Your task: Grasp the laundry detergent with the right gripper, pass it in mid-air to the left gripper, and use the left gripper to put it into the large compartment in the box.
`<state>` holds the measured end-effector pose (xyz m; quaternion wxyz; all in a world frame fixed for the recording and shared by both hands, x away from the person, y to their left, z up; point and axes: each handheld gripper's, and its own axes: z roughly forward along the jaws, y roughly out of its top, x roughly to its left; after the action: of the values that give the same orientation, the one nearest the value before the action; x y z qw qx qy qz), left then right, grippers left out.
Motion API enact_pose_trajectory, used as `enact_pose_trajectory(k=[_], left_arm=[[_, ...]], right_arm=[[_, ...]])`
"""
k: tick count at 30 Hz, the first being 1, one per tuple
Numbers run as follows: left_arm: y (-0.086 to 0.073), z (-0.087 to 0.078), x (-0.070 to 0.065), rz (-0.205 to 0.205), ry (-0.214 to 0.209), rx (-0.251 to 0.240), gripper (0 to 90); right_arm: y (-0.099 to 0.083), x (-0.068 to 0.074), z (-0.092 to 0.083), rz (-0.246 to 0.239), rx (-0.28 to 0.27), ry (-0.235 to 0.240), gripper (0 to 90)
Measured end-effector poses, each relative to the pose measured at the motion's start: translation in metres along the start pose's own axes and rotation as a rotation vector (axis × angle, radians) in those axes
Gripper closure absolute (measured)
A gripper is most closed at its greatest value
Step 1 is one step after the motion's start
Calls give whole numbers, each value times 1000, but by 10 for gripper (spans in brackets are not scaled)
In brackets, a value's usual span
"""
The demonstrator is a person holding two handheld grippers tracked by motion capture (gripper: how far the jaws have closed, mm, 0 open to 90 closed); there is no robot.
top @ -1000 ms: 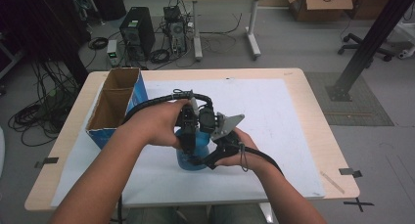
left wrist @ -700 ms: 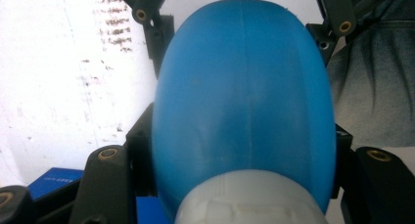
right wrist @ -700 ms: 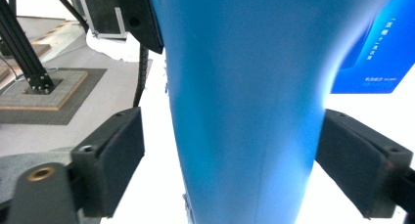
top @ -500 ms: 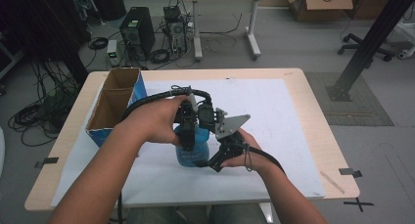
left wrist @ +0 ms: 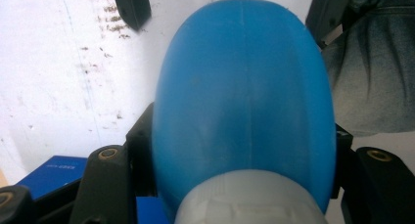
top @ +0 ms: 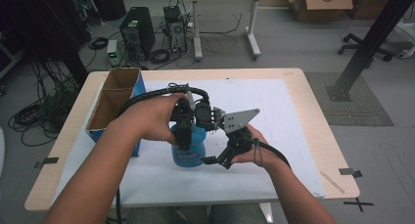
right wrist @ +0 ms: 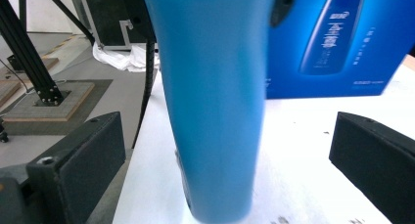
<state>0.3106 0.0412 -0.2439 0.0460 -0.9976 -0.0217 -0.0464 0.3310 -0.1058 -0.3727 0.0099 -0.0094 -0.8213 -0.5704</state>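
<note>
A blue plastic bottle (top: 187, 153) with a pale cap (left wrist: 249, 199) stands on the white sheet in the middle of the table. My left gripper (top: 183, 132) comes down on it from above and is shut on its upper part, the jaws pressed against both sides of the bottle (left wrist: 244, 101). My right gripper (top: 215, 159) sits low at the bottle's right side. In the right gripper view the bottle (right wrist: 215, 97) rises between that gripper's (right wrist: 222, 153) two widely spread jaws, and neither jaw touches it.
An open cardboard box (top: 113, 102) with blue printed sides (right wrist: 337, 43) stands at the table's left, close to the bottle. A white sheet (top: 288, 116) covers most of the tabletop. The table's front edge (top: 195, 202) is near my forearms.
The right hand and its gripper have shifted slightly beside the bottle, the grey plate sitting a little higher. The left gripper keeps its hold on the bottle in the same place.
</note>
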Motion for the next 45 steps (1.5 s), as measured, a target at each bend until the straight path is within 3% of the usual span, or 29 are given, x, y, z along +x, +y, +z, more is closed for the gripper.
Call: enact_pose_trajectory(k=[7,11,24,29,36,45], left_arm=[[-4,-5,4,-29,-13,4,390],[-9,-8,10,-92,-18,7,389],[-31,-37,32,-419,-24,29,389],[-42,-52,41,-572,-31,13,388],[-67,-71,55,-792,-53,-34,388],[-97,-93,71,-996,-41,-33,388]], right_arm=[[0,-6,-28,8,23,-41,3],[2,-9,-46,4,45,-73,3],[9,-22,-96,29,151,-164,3],[13,-25,-109,33,184,-189,4],[18,-28,-123,25,216,-214,6],[27,-33,-132,2,286,-210,10]])
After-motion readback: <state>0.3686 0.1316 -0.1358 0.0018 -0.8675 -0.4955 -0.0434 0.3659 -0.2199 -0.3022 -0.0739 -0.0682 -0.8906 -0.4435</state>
